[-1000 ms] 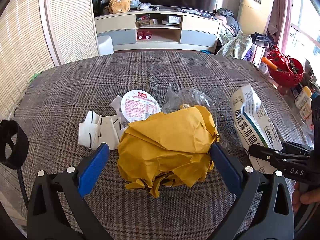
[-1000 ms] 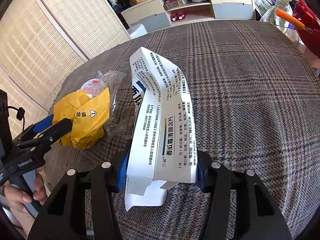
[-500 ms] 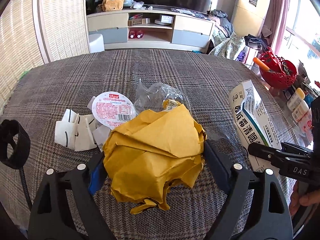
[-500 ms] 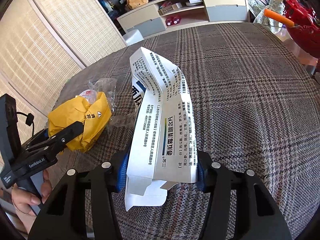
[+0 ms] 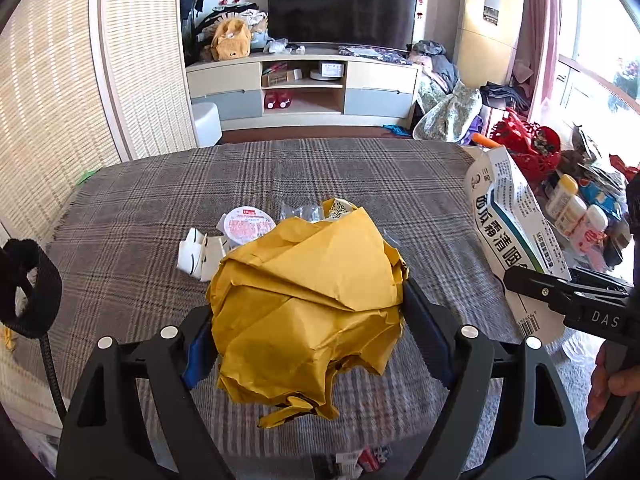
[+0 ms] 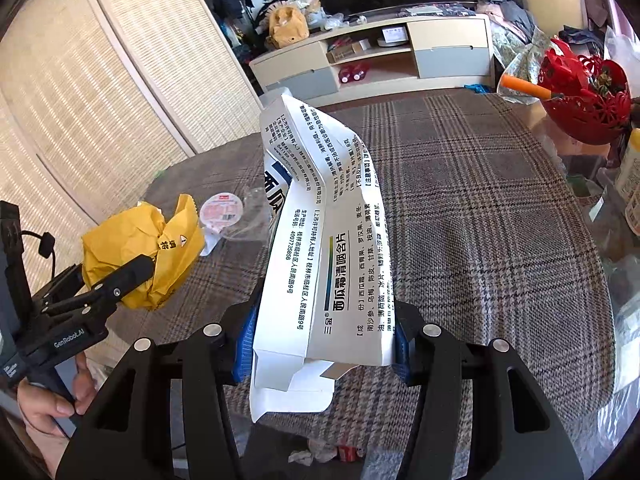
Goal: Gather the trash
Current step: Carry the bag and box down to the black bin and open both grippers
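Left hand-held gripper (image 5: 308,344) pinching the crumpled yellow paper wad (image 5: 308,304), lifted clear of the plaid-covered table (image 5: 160,200). Right hand-held gripper (image 6: 322,340) clamped on the flattened white medicine box (image 6: 320,248), long axis running straight out ahead of the fingers. Remaining trash, namely round foil lid (image 5: 249,224), clear plastic wrap (image 5: 298,212) and torn white card (image 5: 200,256), lying on the table just beyond the wad, nearer the left side. No bin visible; probably carry-off next.
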`<state>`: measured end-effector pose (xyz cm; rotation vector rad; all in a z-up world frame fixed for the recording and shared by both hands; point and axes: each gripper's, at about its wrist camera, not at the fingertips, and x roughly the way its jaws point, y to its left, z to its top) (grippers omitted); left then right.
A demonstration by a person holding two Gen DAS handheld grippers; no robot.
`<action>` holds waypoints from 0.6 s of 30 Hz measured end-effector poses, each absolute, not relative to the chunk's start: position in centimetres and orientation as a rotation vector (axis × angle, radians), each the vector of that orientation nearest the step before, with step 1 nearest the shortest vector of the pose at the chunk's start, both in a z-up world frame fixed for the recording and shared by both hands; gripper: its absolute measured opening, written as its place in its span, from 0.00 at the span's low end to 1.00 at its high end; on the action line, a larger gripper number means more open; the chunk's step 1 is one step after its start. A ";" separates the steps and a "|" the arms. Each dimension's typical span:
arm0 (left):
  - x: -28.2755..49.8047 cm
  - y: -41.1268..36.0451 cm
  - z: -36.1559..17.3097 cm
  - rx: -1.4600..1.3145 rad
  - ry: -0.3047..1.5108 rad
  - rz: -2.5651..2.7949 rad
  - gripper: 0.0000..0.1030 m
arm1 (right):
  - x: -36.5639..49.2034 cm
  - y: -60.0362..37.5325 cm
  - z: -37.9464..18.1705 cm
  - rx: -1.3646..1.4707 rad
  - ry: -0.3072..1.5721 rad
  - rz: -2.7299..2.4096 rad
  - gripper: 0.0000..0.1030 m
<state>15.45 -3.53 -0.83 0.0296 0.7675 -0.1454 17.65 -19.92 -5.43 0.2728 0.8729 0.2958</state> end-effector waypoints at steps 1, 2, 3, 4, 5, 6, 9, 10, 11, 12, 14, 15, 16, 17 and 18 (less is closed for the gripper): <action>14.6 -3.6 -0.8 0.033 0.767 -0.146 0.76 | 16.7 -19.7 -5.5 0.275 0.873 0.302 0.52; 13.7 -3.6 -0.8 0.036 0.768 -0.147 0.76 | 16.0 -19.6 -5.7 0.277 0.876 0.305 0.52; 12.8 -3.8 -0.9 0.041 0.770 -0.149 0.76 | 15.3 -19.5 -5.9 0.279 0.879 0.307 0.52; 11.6 -3.9 -1.2 0.046 0.773 -0.151 0.76 | 14.3 -19.3 -6.2 0.279 0.885 0.309 0.52; 10.6 -4.0 -1.5 0.050 0.777 -0.151 0.76 | 13.7 -19.2 -6.5 0.278 0.890 0.309 0.52; 9.8 -4.1 -1.8 0.052 0.780 -0.150 0.76 | 12.8 -19.2 -6.8 0.277 0.895 0.308 0.52; 6.7 -4.1 -3.1 0.058 0.794 -0.153 0.76 | 10.4 -19.0 -7.6 0.259 0.908 0.302 0.52; 5.9 -4.1 -3.4 0.057 0.798 -0.154 0.76 | 9.8 -18.9 -7.9 0.256 0.911 0.302 0.52; 5.0 -4.1 -3.8 0.053 0.802 -0.157 0.76 | 9.2 -19.0 -8.2 0.257 0.913 0.305 0.52; 4.2 -4.1 -4.1 0.048 0.804 -0.159 0.76 | 8.3 -19.0 -8.4 0.262 0.914 0.309 0.52; 2.4 -4.1 -5.0 0.039 0.813 -0.164 0.76 | 6.9 -18.6 -8.6 0.267 0.912 0.314 0.52; 1.5 -4.1 -5.5 0.039 0.817 -0.166 0.76 | 6.4 -18.6 -8.6 0.268 0.910 0.313 0.52; 0.8 -4.1 -6.0 0.039 0.821 -0.166 0.76 | 5.7 -18.6 -8.8 0.269 0.909 0.314 0.52; 0.1 -4.1 -6.4 0.037 0.826 -0.164 0.76 | 5.0 -18.5 -9.0 0.269 0.909 0.314 0.52; -0.5 -4.1 -6.9 0.031 0.832 -0.165 0.76 | 4.4 -18.4 -9.4 0.266 0.912 0.313 0.52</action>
